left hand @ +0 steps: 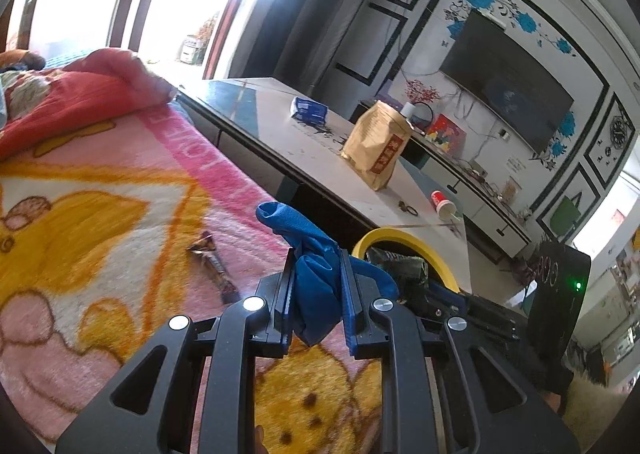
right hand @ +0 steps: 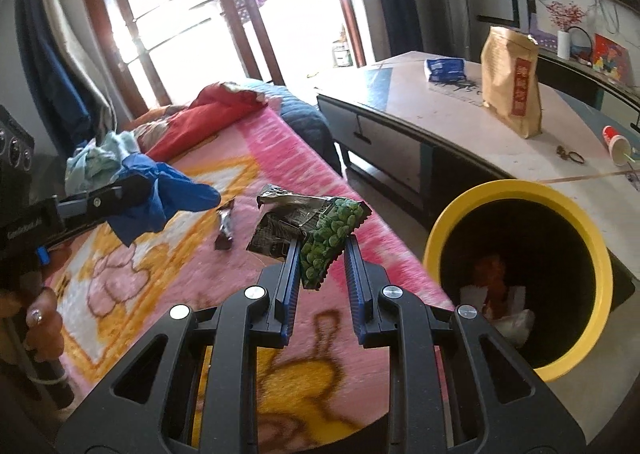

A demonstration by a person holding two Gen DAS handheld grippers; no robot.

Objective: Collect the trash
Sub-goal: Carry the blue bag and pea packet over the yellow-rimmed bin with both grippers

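Snack bag [right hand: 320, 234], green peas printed on it, crumpled silver-black top: pinched by its lower edge in the right gripper [right hand: 323, 250], jaws pressed onto the foil, bag sticking up past the fingertips and clear of the blanket. Trash bin [right hand: 592, 246], yellow rim, black inside, sits at 3 o'clock of the bag on the floor, between the bed and the coffee table; white and orange scraps lie at its bottom.

Left gripper [left hand: 316, 266] is clamped on a blue glove [left hand: 312, 278], bunched between the pads, one end poking up at 11 o'clock, the other hanging below. In the right wrist view the same gripper is at 9 o'clock of the snack bag, glove drooping off its tip, a hand on the handle at the lower left edge.

Small dark candy wrapper [right hand: 225, 228] lies flat on the pink and yellow blanket [right hand: 192, 274], between the two grippers, touched by neither.

Coffee table [right hand: 440, 113] at 1 o'clock carries a brown paper bag [right hand: 512, 81] standing upright, a blue packet [right hand: 445, 69], a tipped red and white cup [right hand: 618, 147] and a small ring-like item I can't identify.
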